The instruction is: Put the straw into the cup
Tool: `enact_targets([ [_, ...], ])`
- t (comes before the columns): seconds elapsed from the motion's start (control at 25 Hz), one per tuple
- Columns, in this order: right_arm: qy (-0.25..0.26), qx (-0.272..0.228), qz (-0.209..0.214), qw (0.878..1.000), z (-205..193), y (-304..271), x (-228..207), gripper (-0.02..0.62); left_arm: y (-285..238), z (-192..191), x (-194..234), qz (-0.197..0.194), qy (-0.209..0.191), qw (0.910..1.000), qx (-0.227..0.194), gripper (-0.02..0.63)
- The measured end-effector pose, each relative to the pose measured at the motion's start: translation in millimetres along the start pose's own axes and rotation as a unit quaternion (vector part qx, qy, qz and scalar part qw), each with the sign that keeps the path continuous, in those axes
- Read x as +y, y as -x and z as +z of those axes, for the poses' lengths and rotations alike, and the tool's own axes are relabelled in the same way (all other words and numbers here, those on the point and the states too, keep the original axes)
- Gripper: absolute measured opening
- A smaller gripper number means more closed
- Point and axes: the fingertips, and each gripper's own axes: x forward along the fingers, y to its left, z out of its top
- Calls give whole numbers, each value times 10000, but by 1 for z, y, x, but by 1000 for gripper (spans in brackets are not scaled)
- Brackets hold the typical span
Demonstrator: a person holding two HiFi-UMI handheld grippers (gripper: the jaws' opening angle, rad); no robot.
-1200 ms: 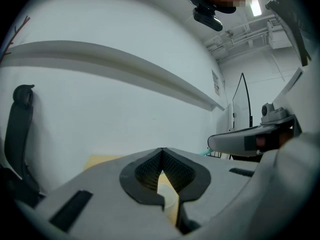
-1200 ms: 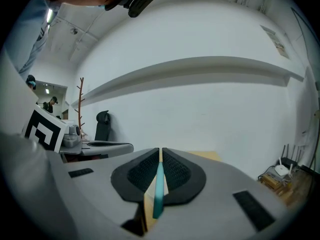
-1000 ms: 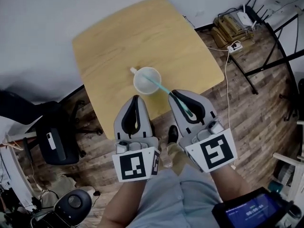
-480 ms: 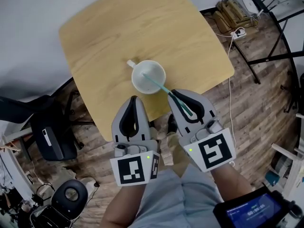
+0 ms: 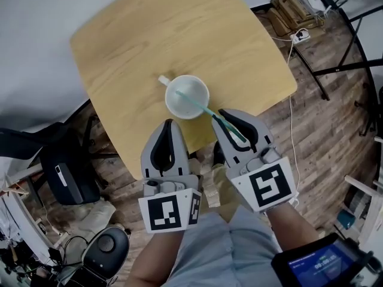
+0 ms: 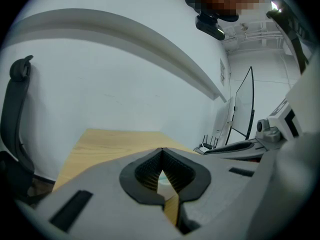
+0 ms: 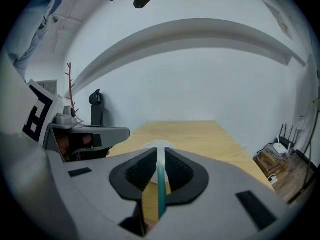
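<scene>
Right gripper (image 5: 226, 117) had its jaws clamped on the teal straw (image 5: 206, 108), gripping it near one end. The straw ran at a slant from the jaws into the white cup (image 5: 195, 87), with its far end inside the mouth. The cup stood upright on the wooden table (image 5: 149, 34), close to the edge nearest the person, handle pointing away and left. Left gripper (image 5: 168, 124) was alongside the right one, jaws pressed together with nothing between them, tips near the cup but not touching it. A black chair (image 5: 60, 175) stood on the wood floor left of the table.
</scene>
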Motion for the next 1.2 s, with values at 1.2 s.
enact_targets([
  [1.2, 590, -2465, -459, 9663, 202, 136, 24, -1, 99, 209, -104, -703, -1158, 9661, -2197, -2],
])
